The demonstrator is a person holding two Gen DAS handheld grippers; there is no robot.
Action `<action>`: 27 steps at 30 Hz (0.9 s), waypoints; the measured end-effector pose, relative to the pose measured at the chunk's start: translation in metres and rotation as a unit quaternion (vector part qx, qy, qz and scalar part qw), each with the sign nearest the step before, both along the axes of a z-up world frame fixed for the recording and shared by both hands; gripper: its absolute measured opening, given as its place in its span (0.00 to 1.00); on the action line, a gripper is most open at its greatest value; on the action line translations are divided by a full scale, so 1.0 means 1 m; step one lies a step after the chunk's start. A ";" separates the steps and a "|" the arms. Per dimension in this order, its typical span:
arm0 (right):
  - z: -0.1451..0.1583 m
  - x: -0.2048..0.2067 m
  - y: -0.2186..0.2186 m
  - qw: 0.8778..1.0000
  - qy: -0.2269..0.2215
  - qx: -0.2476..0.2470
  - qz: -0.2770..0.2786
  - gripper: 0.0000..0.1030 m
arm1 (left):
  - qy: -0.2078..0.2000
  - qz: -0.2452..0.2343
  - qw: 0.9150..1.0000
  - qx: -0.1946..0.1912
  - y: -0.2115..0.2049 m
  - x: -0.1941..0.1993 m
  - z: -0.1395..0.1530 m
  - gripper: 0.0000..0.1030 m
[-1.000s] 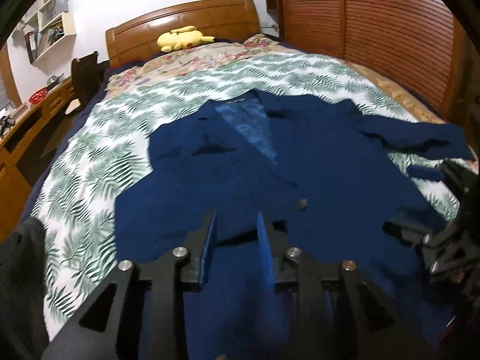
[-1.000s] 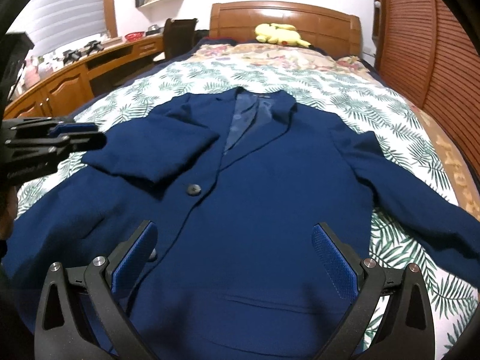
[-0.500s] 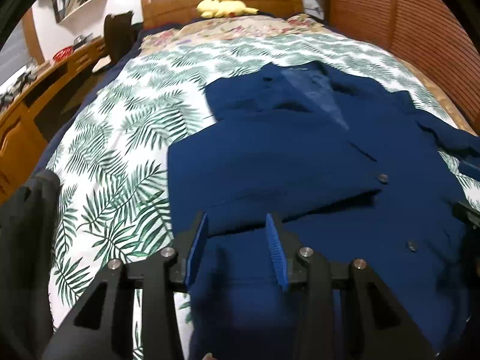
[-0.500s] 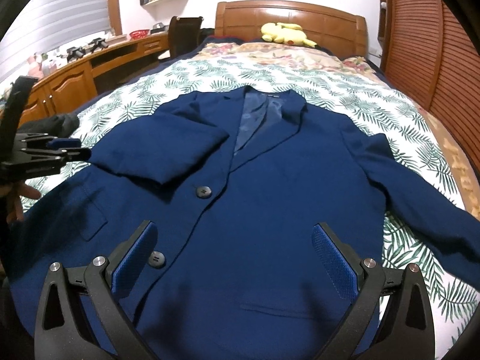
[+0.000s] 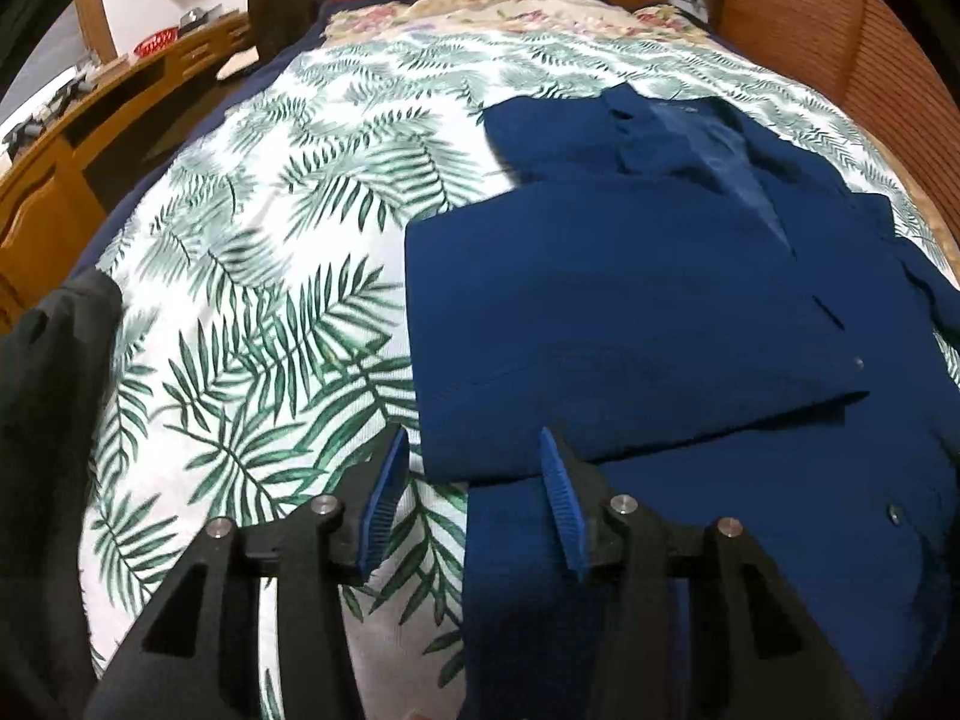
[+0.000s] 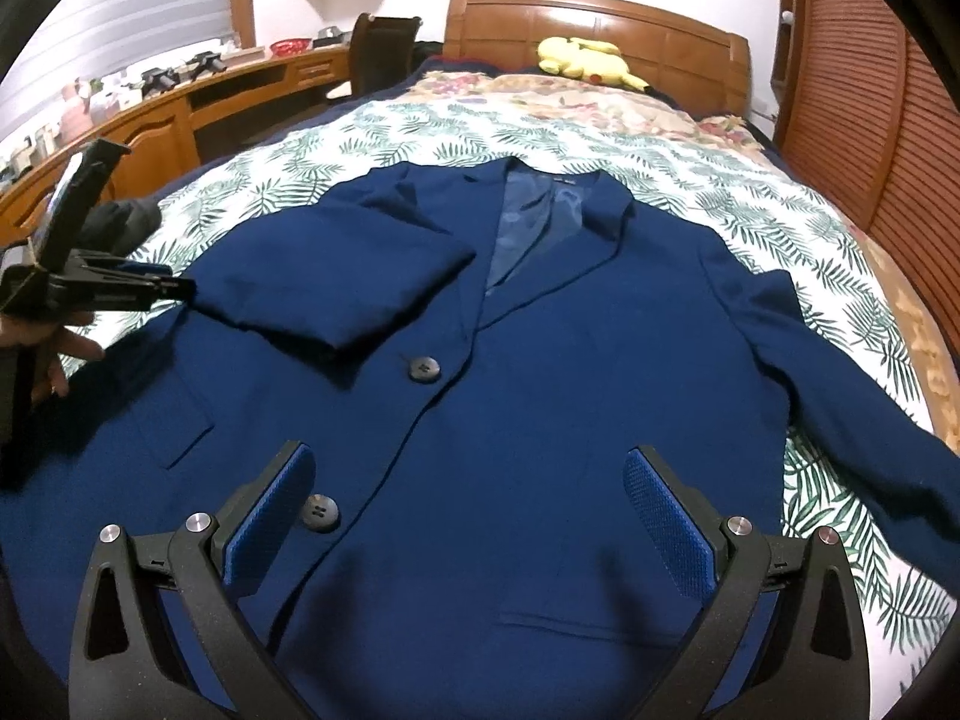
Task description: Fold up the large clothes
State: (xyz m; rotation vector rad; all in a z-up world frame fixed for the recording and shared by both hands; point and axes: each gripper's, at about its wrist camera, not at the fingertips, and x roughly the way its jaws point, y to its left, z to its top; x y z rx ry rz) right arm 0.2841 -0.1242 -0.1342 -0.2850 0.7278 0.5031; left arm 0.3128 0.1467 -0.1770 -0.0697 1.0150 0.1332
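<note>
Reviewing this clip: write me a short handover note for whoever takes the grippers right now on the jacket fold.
Left gripper: jaws opening, nothing between them, at the jacket's left edge by the folded sleeve.
Right gripper: open and empty, over the lower front of the navy jacket.
Jacket lies face up on the leaf-print bedspread, buttons showing.
Done: the left sleeve is folded across the chest.
Left: the right sleeve lies stretched out to the side; fold it in, then fold the body.
</note>
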 end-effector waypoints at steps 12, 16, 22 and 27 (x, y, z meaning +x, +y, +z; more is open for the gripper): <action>-0.002 0.000 0.001 1.000 0.001 -0.008 0.003 1.00 | 0.018 0.023 0.999 -0.040 0.008 0.008 -0.012 0.46; -0.003 -0.002 0.001 1.000 0.000 -0.012 0.005 1.00 | 0.007 0.024 0.999 -0.021 0.005 0.008 -0.008 0.46; -0.004 -0.004 0.000 1.000 -0.002 -0.015 0.008 1.00 | -0.010 0.013 1.000 0.019 -0.005 0.011 0.004 0.07; -0.002 -0.004 -0.003 1.000 -0.004 -0.012 0.007 1.00 | -0.046 0.001 0.998 0.030 -0.020 0.010 0.031 0.04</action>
